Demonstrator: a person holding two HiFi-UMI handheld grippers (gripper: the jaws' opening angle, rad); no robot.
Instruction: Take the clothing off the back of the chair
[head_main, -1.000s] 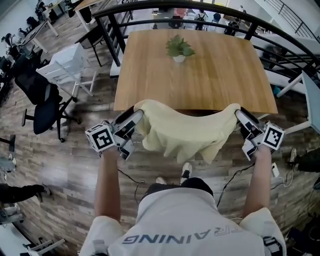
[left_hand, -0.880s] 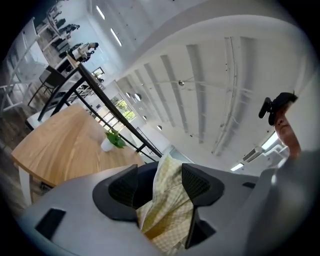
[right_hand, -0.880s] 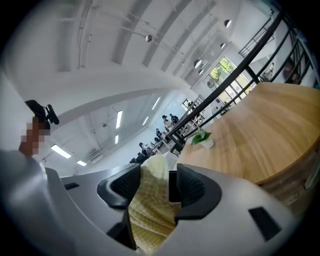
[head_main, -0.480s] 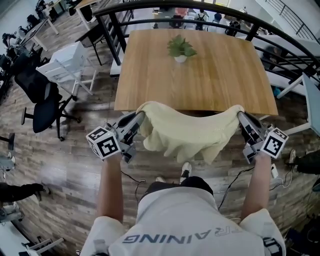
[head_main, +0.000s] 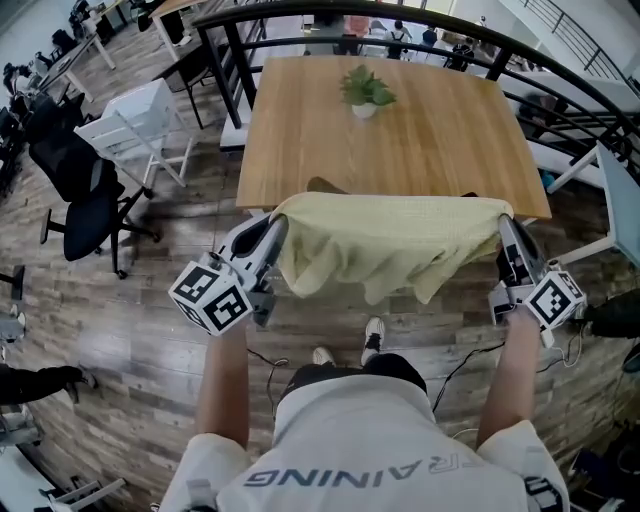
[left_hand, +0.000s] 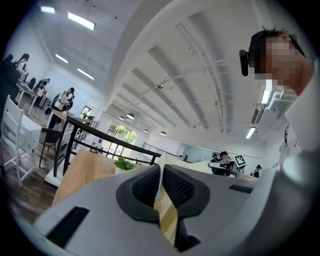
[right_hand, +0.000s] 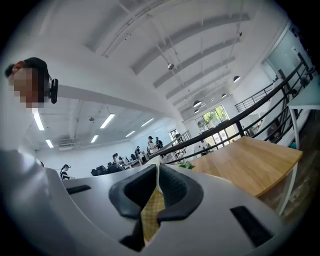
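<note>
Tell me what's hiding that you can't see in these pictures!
- The chair: head view, the yellow garment covers all but a dark sliver.
- The garment's kind: it hangs bunched between the left gripper and right gripper; each gripper view shows only a pinched strip.
- Far-off people: both gripper views, too small.

wooden table (head_main: 400, 150) | potted plant (head_main: 366, 93) on it | black office chair (head_main: 85, 205) left
</note>
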